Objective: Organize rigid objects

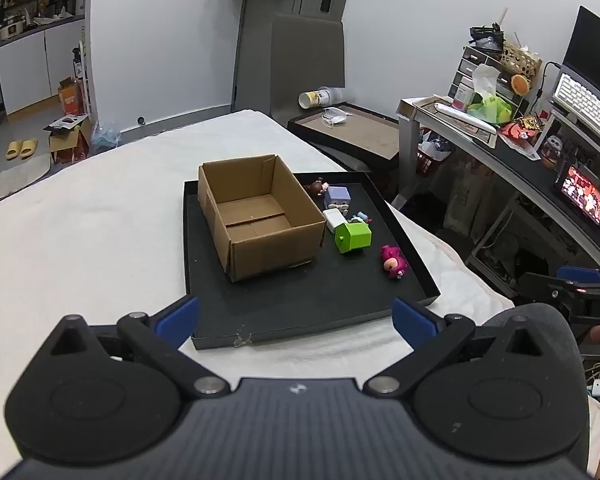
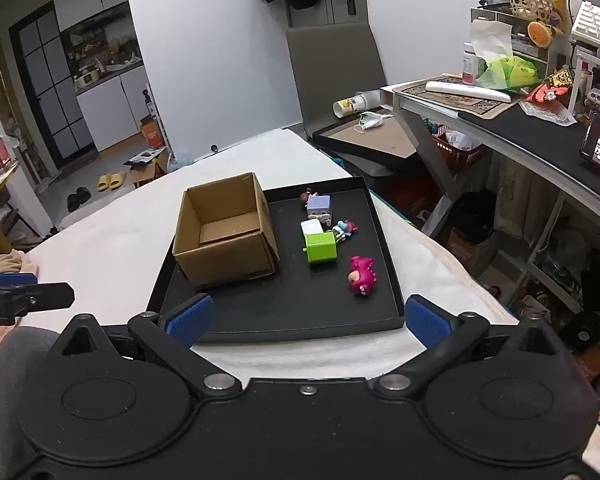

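Observation:
An open cardboard box [image 1: 256, 216] [image 2: 225, 232] stands empty on a black tray [image 1: 300, 304] [image 2: 292, 312]. To its right lie small toys: a green cube figure [image 1: 353, 237] [image 2: 320, 247], a pink bear figure [image 1: 393, 261] [image 2: 362, 275], a white block [image 1: 334, 218] [image 2: 311, 226], a lilac cube figure [image 1: 338, 197] [image 2: 319, 205], a brown figure [image 1: 317, 187] and a small blue-and-red figure [image 2: 346, 229]. My left gripper [image 1: 296, 320] is open and empty before the tray's near edge. My right gripper [image 2: 308, 318] is open and empty, also short of the tray.
The tray rests on a white bed [image 1: 80, 220]. A desk [image 2: 520, 128] with clutter stands at the right. A second tray [image 1: 352, 130] with a mask and a tipped cup [image 1: 316, 98] sits behind. A chair [image 1: 306, 60] stands at the back.

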Action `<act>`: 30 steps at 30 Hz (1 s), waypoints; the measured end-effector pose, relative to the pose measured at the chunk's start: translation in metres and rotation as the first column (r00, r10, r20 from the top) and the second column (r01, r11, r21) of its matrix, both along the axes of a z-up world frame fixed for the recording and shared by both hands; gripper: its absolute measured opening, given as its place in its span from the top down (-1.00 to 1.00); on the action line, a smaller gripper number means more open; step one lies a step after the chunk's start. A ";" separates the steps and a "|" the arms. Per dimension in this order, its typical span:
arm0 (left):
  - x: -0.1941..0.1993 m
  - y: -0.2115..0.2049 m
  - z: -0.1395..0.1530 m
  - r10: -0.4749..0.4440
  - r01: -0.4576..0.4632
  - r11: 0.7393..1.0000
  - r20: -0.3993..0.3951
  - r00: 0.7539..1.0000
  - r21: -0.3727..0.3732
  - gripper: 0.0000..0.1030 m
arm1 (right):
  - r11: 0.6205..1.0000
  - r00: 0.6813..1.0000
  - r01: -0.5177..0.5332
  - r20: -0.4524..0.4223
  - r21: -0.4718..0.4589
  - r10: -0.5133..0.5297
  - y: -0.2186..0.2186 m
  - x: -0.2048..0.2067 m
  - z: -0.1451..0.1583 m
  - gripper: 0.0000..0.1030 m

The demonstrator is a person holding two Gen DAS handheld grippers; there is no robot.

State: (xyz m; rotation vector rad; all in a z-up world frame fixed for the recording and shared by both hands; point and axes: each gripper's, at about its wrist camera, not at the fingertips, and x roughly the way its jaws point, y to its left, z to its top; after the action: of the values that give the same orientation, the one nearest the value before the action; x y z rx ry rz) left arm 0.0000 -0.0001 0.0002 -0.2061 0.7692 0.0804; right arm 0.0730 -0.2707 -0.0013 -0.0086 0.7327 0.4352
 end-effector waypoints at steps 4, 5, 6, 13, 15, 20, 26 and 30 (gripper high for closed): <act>-0.001 -0.002 0.001 -0.003 0.003 1.000 0.000 1.000 0.013 -0.98 | 1.000 1.000 0.001 0.002 -0.002 -0.001 -0.001 -0.001 0.001 -1.00; 0.001 -0.004 0.005 -0.004 0.004 1.000 0.001 1.000 0.011 -0.98 | 1.000 1.000 0.001 0.002 -0.003 -0.001 -0.001 -0.001 0.001 -1.00; 0.001 -0.006 0.009 -0.006 0.006 1.000 0.003 1.000 0.008 -0.98 | 1.000 1.000 0.002 0.002 -0.003 -0.002 -0.001 -0.001 0.001 -1.00; -0.003 -0.005 0.011 -0.007 0.007 1.000 0.014 1.000 -0.010 -0.98 | 1.000 1.000 0.007 0.007 0.000 -0.007 -0.003 -0.002 0.005 -1.00; -0.005 -0.002 0.009 -0.009 0.009 1.000 0.015 1.000 -0.013 -0.98 | 1.000 1.000 0.006 0.006 0.000 -0.006 -0.003 -0.002 0.005 -1.00; -0.005 -0.001 0.010 -0.009 0.009 1.000 0.017 1.000 -0.014 -0.98 | 1.000 1.000 0.002 0.003 0.004 -0.002 -0.003 -0.003 0.004 -1.00; -0.007 0.000 0.013 -0.011 0.012 1.000 0.018 1.000 -0.008 -0.98 | 1.000 1.000 0.002 0.006 0.008 -0.002 -0.004 -0.003 0.004 -1.00; -0.008 0.000 0.013 -0.010 0.010 1.000 0.021 1.000 -0.008 -0.98 | 1.000 1.000 0.002 0.007 0.007 -0.002 -0.004 -0.004 0.004 -1.00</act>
State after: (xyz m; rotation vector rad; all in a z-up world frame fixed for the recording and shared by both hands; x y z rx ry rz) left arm -0.0077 0.0000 0.0136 -0.2108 0.7499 0.0650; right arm 0.0694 -0.2748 0.0023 -0.0030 0.7243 0.4353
